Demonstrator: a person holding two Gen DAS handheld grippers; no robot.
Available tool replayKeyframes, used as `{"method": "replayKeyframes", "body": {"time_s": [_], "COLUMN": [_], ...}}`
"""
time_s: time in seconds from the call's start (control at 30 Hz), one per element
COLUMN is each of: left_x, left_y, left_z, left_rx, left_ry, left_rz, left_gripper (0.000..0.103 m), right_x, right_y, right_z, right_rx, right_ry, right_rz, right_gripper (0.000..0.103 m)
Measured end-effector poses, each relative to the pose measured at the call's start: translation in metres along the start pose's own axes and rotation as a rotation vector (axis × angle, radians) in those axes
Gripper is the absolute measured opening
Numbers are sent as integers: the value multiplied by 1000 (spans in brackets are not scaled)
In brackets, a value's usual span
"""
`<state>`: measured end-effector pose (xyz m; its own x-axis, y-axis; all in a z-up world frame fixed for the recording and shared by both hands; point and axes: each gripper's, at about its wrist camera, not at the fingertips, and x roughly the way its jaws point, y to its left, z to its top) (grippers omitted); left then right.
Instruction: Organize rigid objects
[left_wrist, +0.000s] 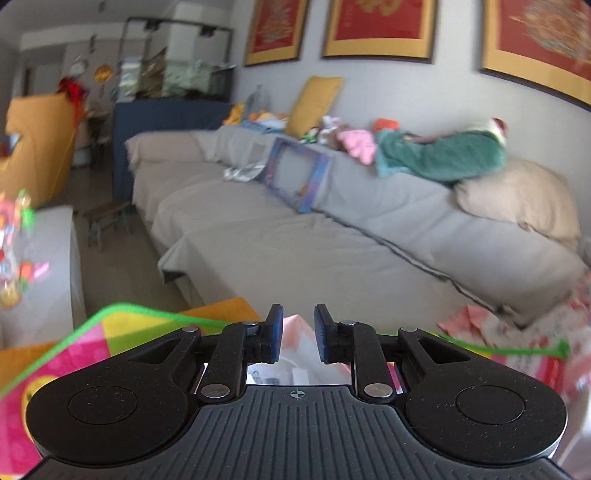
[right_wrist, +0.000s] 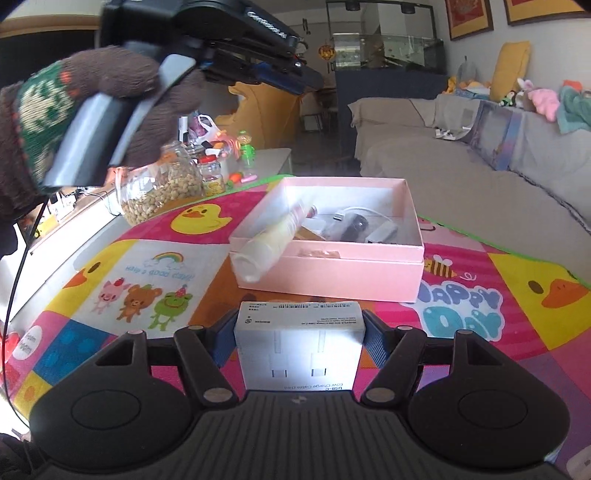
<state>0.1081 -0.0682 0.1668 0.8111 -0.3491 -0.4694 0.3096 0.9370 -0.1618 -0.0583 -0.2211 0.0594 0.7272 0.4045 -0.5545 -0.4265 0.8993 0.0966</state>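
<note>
While the right gripper clamps a small white cable box between its blue pads, that box hangs just above the colourful cartoon mat, its printed label facing up and its sides pressed by both fingers. Just beyond it on the mat sits an open pink box, well short of the mat's far edge. A pale tube leans over the near-left wall of the pink box, one end sticking out over the mat and the other end resting inside. Deeper in the same box lie a white cable, a dark small item and a pale flat piece, too blurred to name further.

To the left of the mat, a glass jar of beans stands on a pale table, with smaller jars and bright toys crowded behind it. High on the left, a hand in a brown knitted glove grips the handle of the left gripper, raised above the table.

From the left wrist, the left gripper shows its fingers parted by a narrow gap with nothing between them; the pink box shows blurred below the gap. Past the green-edged mat stretches a long grey sofa, strewn along its back with a yellow cushion, soft toys and a green blanket. Red framed pictures hang on the wall above.
</note>
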Motion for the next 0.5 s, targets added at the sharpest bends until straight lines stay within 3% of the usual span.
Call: {"method": "replayKeyframes", "body": {"time_s": [0.23,0.5], "left_x": [-7,-38], "left_y": [29,26], "left_z": [-54,-108], "left_rx": [-67,4], "left_ry": [101,207], "left_rz": [59,112], "left_gripper": [22,22], "right_x": [12,18], "right_y": [-9,-6], "right_z": [2,10], "right_rx": [16,-14], "right_ry": [11,30], "right_rz": [-9,-24], "right_gripper": [69,69]}}
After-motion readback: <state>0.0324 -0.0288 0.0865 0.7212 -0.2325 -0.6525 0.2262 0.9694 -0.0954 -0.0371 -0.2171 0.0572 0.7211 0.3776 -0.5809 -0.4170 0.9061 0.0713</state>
